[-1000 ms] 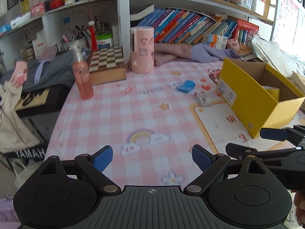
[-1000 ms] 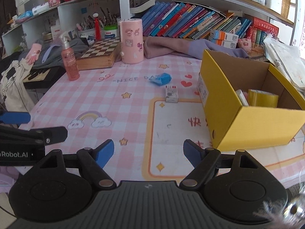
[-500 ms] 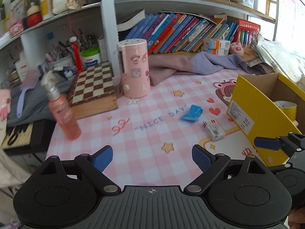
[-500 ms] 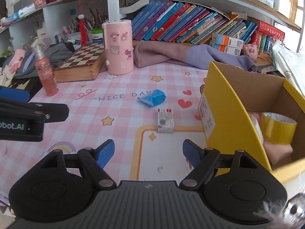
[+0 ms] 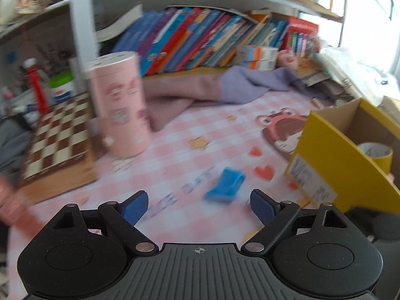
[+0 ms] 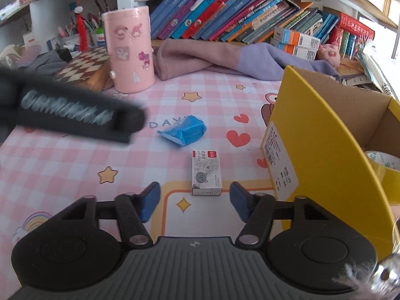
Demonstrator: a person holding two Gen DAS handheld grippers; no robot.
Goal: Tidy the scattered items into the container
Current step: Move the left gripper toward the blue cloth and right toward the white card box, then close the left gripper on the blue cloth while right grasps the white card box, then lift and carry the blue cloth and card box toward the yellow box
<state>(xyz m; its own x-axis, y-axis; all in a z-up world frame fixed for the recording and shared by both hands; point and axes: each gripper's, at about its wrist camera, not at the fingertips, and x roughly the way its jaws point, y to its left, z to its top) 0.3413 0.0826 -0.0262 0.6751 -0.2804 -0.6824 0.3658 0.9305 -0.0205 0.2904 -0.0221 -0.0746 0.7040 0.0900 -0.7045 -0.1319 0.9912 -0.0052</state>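
Pink checked table [image 6: 62, 155]: packet [image 6: 183, 131], box [image 6: 206, 173], carton [image 6: 322, 150].

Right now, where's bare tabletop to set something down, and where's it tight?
Free: the pink checked cloth left of the blue packet and the small white box, in front of the pink canister. Tight: the gap between that box and the yellow box, and the back edge under the purple cloth and chessboard.

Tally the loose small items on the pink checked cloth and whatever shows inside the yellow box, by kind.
Blue crumpled packet: 1
Small white box: 1
Yellow tape roll, inside the yellow box: 1
Total: 3
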